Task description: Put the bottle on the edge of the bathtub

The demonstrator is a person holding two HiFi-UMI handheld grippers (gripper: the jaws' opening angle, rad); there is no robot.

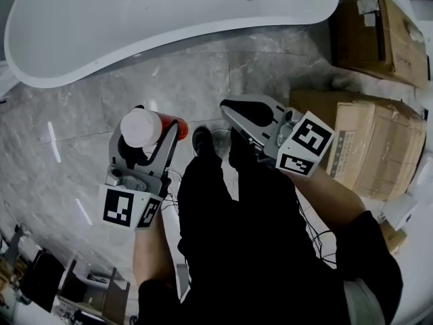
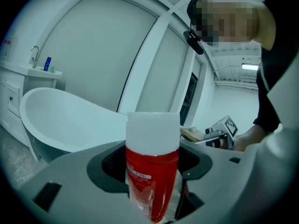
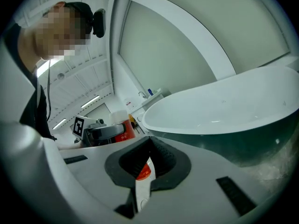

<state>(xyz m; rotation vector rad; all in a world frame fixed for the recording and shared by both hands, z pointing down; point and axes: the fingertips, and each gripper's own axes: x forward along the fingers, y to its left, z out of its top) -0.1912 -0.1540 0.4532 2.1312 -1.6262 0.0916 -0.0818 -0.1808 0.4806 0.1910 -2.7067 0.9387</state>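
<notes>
Two grippers were held above the marble floor, near the white bathtub; the left gripper clamped a red bottle with a white cap. The right gripper had its jaws together, empty.

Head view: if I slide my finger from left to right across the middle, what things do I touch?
The left claw holding the red bottle → the right claw, shut with nothing in it → the cardboard boxes.
</notes>
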